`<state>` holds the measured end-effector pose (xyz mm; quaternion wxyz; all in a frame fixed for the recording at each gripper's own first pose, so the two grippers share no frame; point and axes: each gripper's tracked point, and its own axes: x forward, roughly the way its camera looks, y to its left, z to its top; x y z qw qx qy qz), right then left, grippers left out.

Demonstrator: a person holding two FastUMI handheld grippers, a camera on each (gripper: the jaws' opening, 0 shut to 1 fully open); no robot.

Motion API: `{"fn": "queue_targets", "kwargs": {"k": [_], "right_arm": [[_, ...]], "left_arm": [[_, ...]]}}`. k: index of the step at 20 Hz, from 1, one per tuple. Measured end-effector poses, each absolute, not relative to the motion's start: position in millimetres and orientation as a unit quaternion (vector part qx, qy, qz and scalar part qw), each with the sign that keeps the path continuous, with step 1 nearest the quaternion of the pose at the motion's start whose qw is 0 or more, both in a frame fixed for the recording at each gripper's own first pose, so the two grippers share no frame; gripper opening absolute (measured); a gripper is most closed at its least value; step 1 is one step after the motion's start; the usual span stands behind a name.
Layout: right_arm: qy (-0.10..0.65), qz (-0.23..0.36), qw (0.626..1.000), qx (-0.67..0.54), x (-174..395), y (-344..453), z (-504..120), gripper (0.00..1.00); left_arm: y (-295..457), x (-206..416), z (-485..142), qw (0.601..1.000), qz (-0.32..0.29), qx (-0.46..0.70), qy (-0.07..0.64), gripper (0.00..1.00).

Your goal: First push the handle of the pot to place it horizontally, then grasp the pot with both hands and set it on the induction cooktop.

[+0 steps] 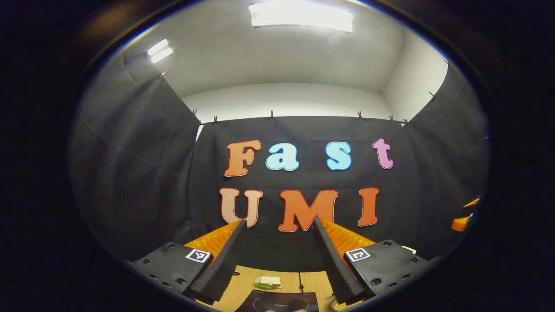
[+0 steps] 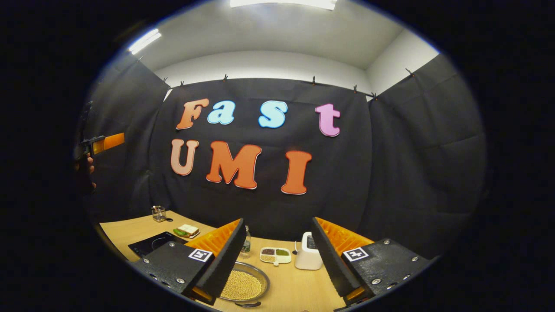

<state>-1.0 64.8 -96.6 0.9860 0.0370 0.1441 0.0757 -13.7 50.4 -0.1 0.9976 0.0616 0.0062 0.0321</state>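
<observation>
A shallow round metal pot (image 2: 243, 284) holding small yellow beans sits on the wooden table, low in the right gripper view, just below and between the fingers. A dark stub shows at its near rim. The black induction cooktop (image 2: 151, 243) lies to the left on the table; it also lies low in the left gripper view (image 1: 277, 302). My right gripper (image 2: 277, 221) is held above the table, open, with nothing between its fingers. My left gripper (image 1: 279, 221) is also raised and open, holding nothing. It appears at the far left (image 2: 104, 143), held by a hand (image 2: 89, 167).
A sandwich on a plate (image 2: 187, 230) lies behind the cooktop, with a glass jar (image 2: 159, 213) farther back. A small bottle (image 2: 246, 245), a divided tray of grains (image 2: 275, 255) and a white appliance (image 2: 308, 256) stand behind the pot. The wooden table (image 2: 299, 288) ends at the cloth wall.
</observation>
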Motion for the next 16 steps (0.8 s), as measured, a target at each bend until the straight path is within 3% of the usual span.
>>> {"fn": "queue_targets", "kwargs": {"k": [6, 9, 12, 16], "right_arm": [[0.244, 0.123, 0.960, 0.068, -20, 101, -160, 0.87], [0.285, 0.143, 0.943, 0.092, -30, 116, -188, 0.69], [0.336, 0.163, 0.921, 0.109, -45, 132, -217, 0.61], [0.395, 0.172, 0.894, 0.121, -60, 146, -254, 0.43]], "left_arm": [[64, -20, -4, 0.997, 0.043, 0.059, 0.006, 0.97], [71, -21, -14, 0.997, 0.046, 0.057, 0.017, 0.96], [79, -23, -20, 0.996, 0.055, 0.063, 0.028, 0.98], [77, -23, -31, 0.996, 0.049, 0.063, 0.047, 0.97]]}}
